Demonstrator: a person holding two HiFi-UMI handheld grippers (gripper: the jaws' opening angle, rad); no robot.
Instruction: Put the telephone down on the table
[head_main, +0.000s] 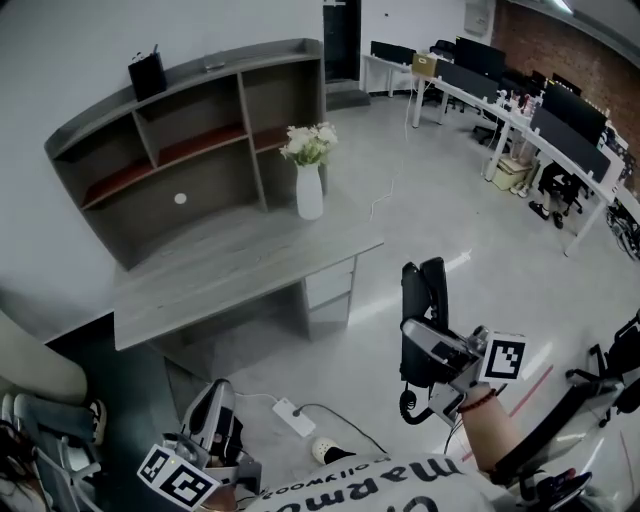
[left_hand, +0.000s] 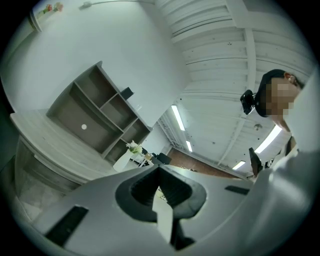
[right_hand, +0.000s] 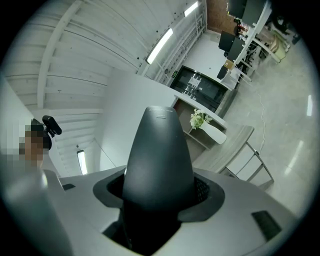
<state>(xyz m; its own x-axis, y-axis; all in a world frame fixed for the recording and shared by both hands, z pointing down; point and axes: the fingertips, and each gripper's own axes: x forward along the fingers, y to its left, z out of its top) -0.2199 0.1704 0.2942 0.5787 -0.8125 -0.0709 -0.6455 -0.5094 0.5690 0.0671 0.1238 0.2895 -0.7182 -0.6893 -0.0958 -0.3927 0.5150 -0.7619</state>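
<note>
The right gripper (head_main: 428, 342) is clamped on the telephone (head_main: 422, 292), a black handset standing upright between its jaws; in the right gripper view the dark body (right_hand: 157, 160) fills the gap, pinched on both sides. What looks like a coiled cord (head_main: 409, 405) hangs under it, though it is small and dark there. The telephone is in the air over the floor, well apart from the table (head_main: 230, 262), off that table's front right corner. The left gripper (head_main: 207, 405) sits low at the person's left, its jaws pressed together with nothing between them, as the left gripper view shows (left_hand: 159, 171). On the table a white vase (head_main: 310, 192) of flowers (head_main: 310, 143) stands near the right end, in front of a curved shelf (head_main: 190, 130). A power strip (head_main: 293, 417) lies on the floor below the table.
</note>
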